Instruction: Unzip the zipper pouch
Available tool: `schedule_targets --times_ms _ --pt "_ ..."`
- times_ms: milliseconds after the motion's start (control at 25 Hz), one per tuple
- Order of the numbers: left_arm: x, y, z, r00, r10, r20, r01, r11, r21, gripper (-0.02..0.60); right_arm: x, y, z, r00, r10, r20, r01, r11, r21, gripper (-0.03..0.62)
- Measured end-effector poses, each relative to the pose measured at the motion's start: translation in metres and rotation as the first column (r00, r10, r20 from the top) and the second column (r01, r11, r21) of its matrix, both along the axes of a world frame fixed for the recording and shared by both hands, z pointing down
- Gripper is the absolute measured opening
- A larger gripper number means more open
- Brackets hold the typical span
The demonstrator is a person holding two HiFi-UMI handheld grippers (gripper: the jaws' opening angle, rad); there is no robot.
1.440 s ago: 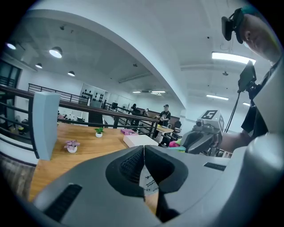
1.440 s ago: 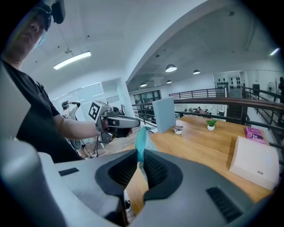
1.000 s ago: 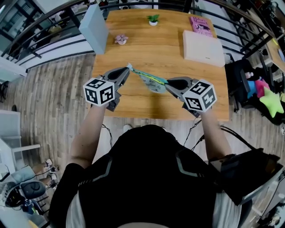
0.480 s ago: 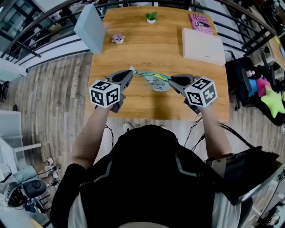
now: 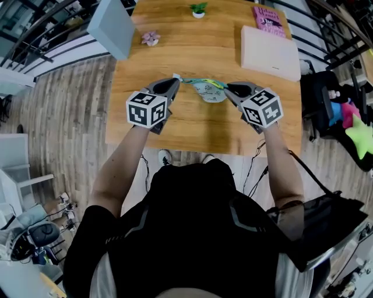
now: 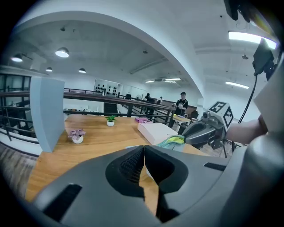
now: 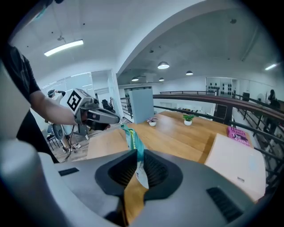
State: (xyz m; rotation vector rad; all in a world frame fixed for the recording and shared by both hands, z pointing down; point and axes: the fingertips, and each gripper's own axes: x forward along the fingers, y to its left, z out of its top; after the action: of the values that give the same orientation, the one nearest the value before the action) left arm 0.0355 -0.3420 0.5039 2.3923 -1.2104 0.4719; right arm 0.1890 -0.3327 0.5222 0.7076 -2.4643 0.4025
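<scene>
The zipper pouch (image 5: pixel 210 92), pale with a teal and yellow zipper edge, hangs stretched between my two grippers above the wooden table (image 5: pixel 192 125). My left gripper (image 5: pixel 175 79) is shut on the zipper's end, apparently the pull; its jaws meet with no gap in the left gripper view (image 6: pixel 143 148). My right gripper (image 5: pixel 228 88) is shut on the pouch's opposite edge. In the right gripper view the pouch (image 7: pixel 133 142) runs from between the right gripper's (image 7: pixel 141 170) jaws across to the left gripper (image 7: pixel 100 116). The left gripper view shows the pouch (image 6: pixel 174 142) leading to the right gripper (image 6: pixel 205 131).
On the table's far part stand a grey-blue upright panel (image 5: pixel 111 26), a small pink flower pot (image 5: pixel 150 38), a small green plant (image 5: pixel 198 10), a white box (image 5: pixel 270 52) and a pink book (image 5: pixel 269 17). Railings run round the table. A black bag and toys (image 5: pixel 344 116) lie at the right.
Both grippers have moved forward over the table and lower, carrying the stretched pouch with them. The grips have not changed.
</scene>
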Motion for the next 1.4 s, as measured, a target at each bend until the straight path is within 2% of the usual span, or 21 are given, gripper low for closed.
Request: schedule_targets --times_ms 160,280,480,600,760,840,1000,1120,1280,1400 --pt "0.006 -0.021 0.014 0.998 -0.038 0.042 0.036 0.999 0.03 0.032 0.004 -0.025 0.013 1.0 -0.028 -0.004 0.029 0.996 0.086 0.055" --pt "0.01 -0.03 0.029 0.997 -0.062 0.04 0.061 0.998 0.02 0.032 0.006 -0.035 0.034 0.999 -0.037 0.0 0.037 0.996 0.08 0.055" --pt "0.013 -0.019 0.082 0.993 -0.044 0.106 0.054 0.995 -0.088 0.032 0.004 -0.023 0.084 0.997 -0.083 0.008 0.083 0.995 -0.049 0.055" --pt "0.007 0.001 0.117 0.992 -0.033 0.126 0.055 0.983 -0.173 0.032 0.002 0.002 0.115 0.992 -0.126 0.009 0.126 0.98 -0.156 0.055" --pt "0.004 0.021 0.147 0.991 -0.007 0.135 0.041 0.967 -0.251 0.032 0.002 0.021 0.145 0.993 -0.117 0.026 0.12 0.959 -0.257 0.055" --pt "0.003 0.024 0.156 0.989 -0.005 0.148 0.045 0.961 -0.274 0.032 0.002 0.022 0.153 0.995 -0.096 0.042 0.104 0.951 -0.292 0.054" --pt "-0.007 0.025 0.175 0.975 0.001 0.223 0.069 0.949 -0.308 0.032 -0.005 0.019 0.165 0.996 -0.055 0.067 0.076 0.928 -0.364 0.055" --pt "-0.012 0.027 0.188 0.973 0.004 0.23 0.076 0.937 -0.34 0.032 -0.01 0.019 0.177 0.998 -0.04 0.046 0.056 0.908 -0.415 0.055" --pt "-0.009 0.018 0.196 0.973 0.009 0.229 0.073 0.935 -0.348 0.034 -0.008 0.015 0.19 1.0 -0.015 0.021 0.023 0.891 -0.454 0.055" --pt "-0.018 0.017 0.208 0.96 0.013 0.281 0.092 0.929 -0.357 0.049 -0.009 0.014 0.197 1.0 -0.006 -0.013 -0.001 0.885 -0.465 0.055"
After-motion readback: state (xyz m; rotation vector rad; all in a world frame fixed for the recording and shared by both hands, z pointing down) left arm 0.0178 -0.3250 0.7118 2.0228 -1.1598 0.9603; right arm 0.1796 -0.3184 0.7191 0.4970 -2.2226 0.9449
